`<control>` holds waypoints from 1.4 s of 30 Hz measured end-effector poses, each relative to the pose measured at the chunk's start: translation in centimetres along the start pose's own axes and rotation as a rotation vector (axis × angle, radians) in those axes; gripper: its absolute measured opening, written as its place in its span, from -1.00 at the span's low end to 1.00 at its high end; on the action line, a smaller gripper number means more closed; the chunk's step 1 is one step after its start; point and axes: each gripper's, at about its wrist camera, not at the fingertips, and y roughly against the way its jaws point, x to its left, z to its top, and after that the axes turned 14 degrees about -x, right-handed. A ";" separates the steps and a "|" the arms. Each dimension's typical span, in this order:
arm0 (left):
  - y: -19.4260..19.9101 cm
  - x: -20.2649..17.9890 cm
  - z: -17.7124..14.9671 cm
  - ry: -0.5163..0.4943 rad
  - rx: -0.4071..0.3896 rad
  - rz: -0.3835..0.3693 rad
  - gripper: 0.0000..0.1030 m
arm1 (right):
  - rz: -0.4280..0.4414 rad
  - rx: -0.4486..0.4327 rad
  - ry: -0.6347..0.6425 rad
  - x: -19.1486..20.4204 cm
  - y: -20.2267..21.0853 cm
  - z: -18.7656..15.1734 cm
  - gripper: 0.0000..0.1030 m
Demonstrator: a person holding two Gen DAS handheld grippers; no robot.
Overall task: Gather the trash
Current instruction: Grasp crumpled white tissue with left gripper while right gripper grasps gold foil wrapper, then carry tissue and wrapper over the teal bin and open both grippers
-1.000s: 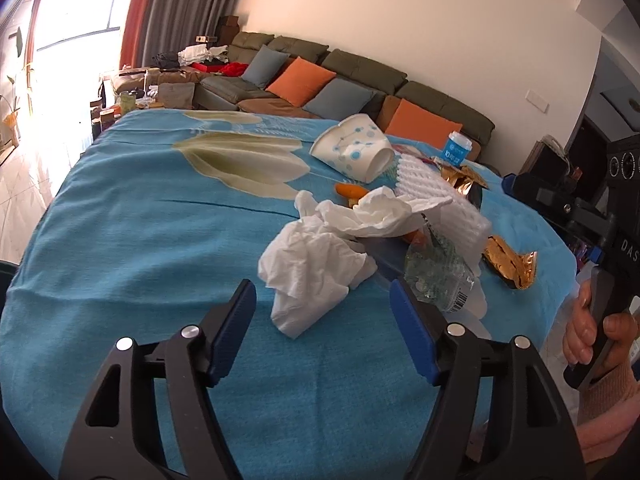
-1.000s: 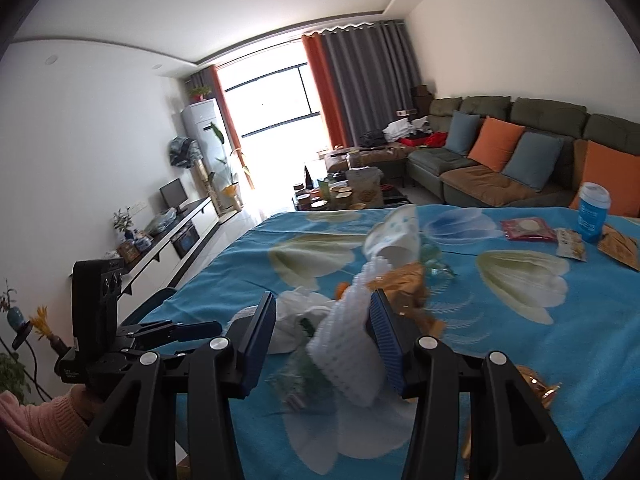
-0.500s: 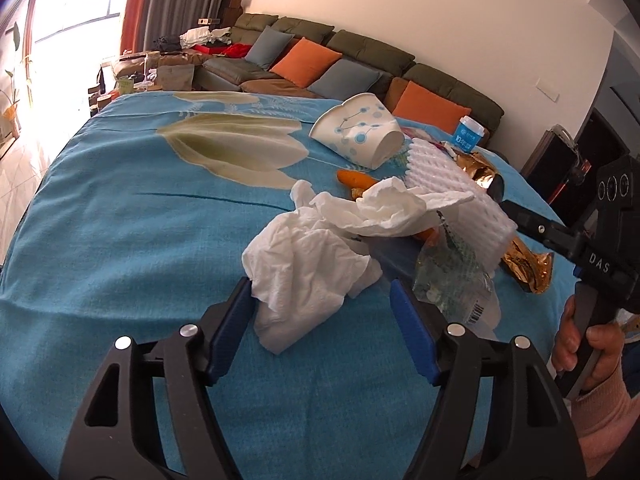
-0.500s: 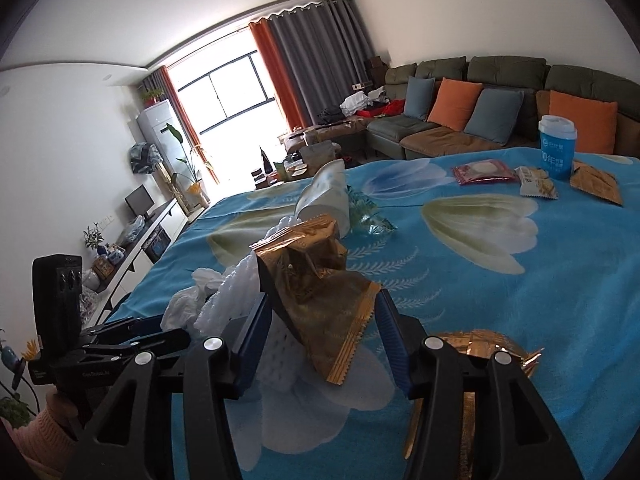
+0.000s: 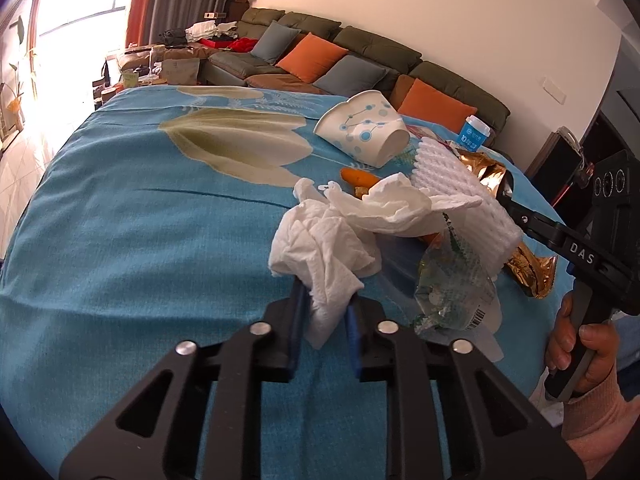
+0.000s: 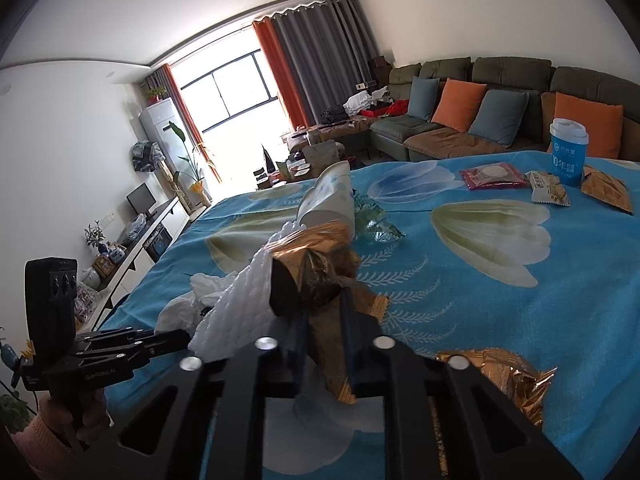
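left gripper (image 5: 326, 322) jaws pinching tissue (image 5: 320, 248) at frame centre, right gripper (image 6: 326, 330) jaws pinching gold wrapper (image 6: 320, 264), blue worktop (image 5: 140, 240) below

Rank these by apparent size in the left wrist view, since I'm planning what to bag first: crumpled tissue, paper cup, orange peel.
1. crumpled tissue, though nearness inflates it
2. paper cup
3. orange peel, partly hidden

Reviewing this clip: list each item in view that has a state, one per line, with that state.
left gripper: shut on crumpled tissue
crumpled tissue: pinched at its lower end
right gripper: shut on gold wrapper
gold wrapper: clamped, crumpled
paper cup: tipped on its side
blue cup: upright, lid on
second gold wrapper: loose on the cloth
clear plastic wrapper: crumpled, ungripped
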 end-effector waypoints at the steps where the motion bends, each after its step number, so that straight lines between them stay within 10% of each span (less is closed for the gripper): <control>1: 0.1 0.0 0.0 0.000 -0.002 -0.001 -0.75 | -0.004 -0.006 0.003 0.0 0.0 0.1 -0.83; 20: 7.2 1.9 0.4 0.040 -0.141 0.018 -0.89 | 0.017 -0.119 0.044 1.5 3.2 3.6 -0.93; 42: 18.1 9.7 -0.3 0.149 -0.299 0.236 -0.89 | 0.474 0.028 0.124 16.0 -3.9 2.7 -0.93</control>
